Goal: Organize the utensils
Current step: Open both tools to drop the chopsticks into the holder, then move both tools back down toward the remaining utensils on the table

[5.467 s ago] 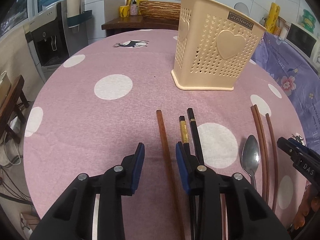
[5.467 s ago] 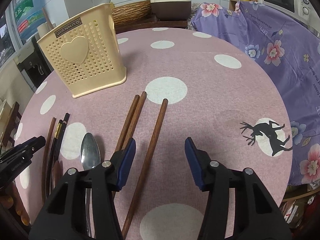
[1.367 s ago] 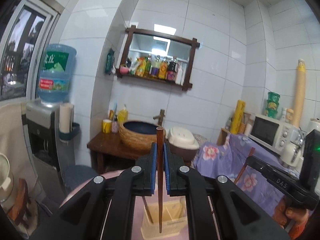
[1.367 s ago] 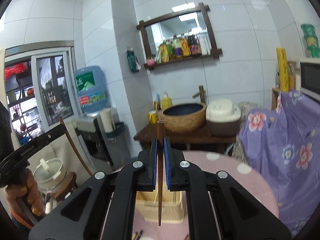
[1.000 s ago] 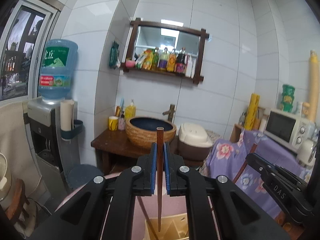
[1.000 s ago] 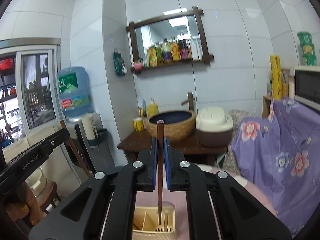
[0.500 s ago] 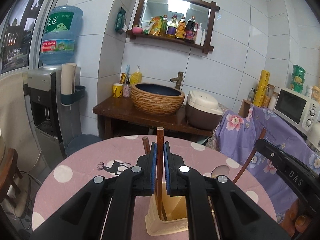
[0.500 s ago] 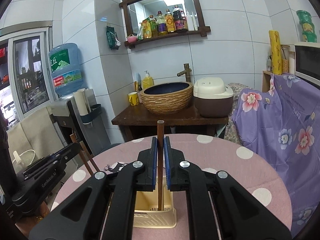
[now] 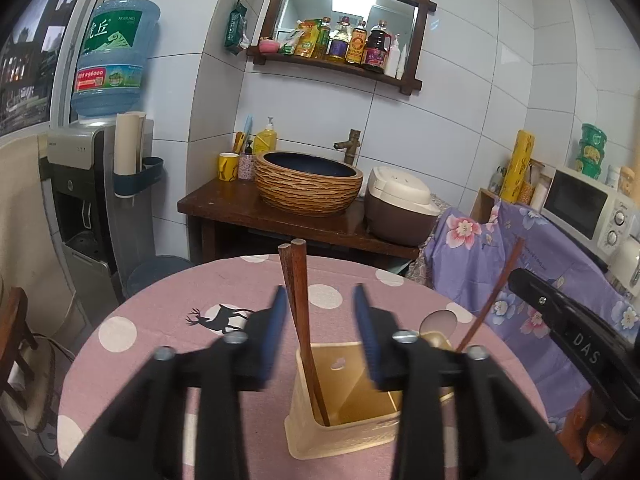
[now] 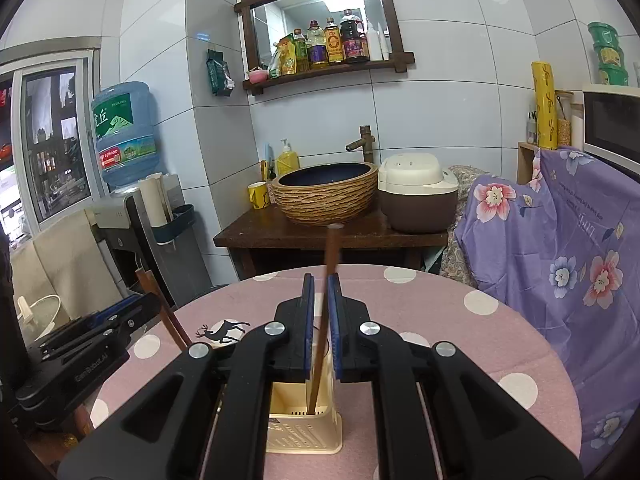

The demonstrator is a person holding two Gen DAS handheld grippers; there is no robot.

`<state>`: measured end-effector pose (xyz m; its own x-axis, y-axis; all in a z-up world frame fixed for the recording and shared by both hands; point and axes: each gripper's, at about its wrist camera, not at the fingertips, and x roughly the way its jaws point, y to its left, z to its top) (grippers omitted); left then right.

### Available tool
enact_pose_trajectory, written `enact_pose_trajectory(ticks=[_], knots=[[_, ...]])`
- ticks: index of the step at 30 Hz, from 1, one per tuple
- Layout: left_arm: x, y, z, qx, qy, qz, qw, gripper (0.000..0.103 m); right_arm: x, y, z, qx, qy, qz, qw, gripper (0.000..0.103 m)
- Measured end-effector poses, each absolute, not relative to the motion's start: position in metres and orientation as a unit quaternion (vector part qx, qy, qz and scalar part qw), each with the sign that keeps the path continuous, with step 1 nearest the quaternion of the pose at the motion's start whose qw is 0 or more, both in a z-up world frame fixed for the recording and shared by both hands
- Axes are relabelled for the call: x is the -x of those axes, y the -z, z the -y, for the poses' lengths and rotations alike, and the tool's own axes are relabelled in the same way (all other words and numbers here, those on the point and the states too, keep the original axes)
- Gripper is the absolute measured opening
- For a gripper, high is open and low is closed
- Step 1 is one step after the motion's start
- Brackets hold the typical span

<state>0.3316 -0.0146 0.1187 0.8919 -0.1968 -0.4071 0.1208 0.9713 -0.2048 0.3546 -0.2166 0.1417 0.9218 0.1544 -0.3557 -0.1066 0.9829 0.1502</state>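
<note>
A cream perforated utensil holder (image 9: 340,436) stands on the pink polka-dot table (image 9: 160,344). Two brown wooden chopsticks (image 9: 298,304) lean in its left compartment. My left gripper (image 9: 320,332) is open above the holder, its jaws apart on either side of those chopsticks. A spoon (image 9: 438,322) stands in the holder's right side. My right gripper (image 10: 321,328) is above the holder (image 10: 304,428), its jaws close around a brown chopstick (image 10: 326,300) whose lower end is inside the holder; a narrow gap shows beside the stick. In the left wrist view the right gripper (image 9: 568,328) appears at right with its chopstick (image 9: 492,296).
A wooden side table (image 9: 288,216) with a woven basin (image 9: 308,182) and a rice cooker (image 9: 400,204) stands behind the table. A water dispenser (image 9: 96,184) is at left. A purple floral cloth (image 10: 560,240) covers furniture at right, with a microwave (image 9: 588,208).
Both grippers came down toward the holder. My left gripper has opened and let go of its chopstick, which now leans in the holder beside another. The right chopstick's tip has entered the holder.
</note>
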Motion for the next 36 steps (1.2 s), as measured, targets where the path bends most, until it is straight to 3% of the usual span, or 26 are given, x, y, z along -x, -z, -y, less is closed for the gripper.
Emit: enact_pose_trajectory(ticks=[2, 6, 15, 24, 36], knots=[[-0.326, -0.119, 0.013, 0.090, 0.086, -0.214, 0.969, 0.048, -0.352, -0.141, 0.217, -0.062, -0.064, -0.184, 0.979, 0.011], [-0.310, -0.118, 0.007, 0.086, 0.091, -0.212, 0.969, 0.061, -0.339, -0.137, 0.221, -0.063, -0.057, -0.187, 0.979, 0.039], [-0.257, -0.069, -0.015, 0.028, 0.054, -0.282, 0.958, 0.063, -0.281, -0.067, 0.232, -0.028, -0.007, -0.296, 0.955, 0.040], [-0.211, 0.014, -0.026, 0.041, 0.049, -0.392, 0.918, 0.036, -0.226, 0.033, 0.234, -0.044, 0.008, -0.411, 0.910, 0.040], [-0.190, 0.038, -0.009, 0.041, 0.073, -0.419, 0.904, 0.035, -0.205, 0.049, 0.211, -0.037, -0.014, -0.431, 0.902, 0.040]])
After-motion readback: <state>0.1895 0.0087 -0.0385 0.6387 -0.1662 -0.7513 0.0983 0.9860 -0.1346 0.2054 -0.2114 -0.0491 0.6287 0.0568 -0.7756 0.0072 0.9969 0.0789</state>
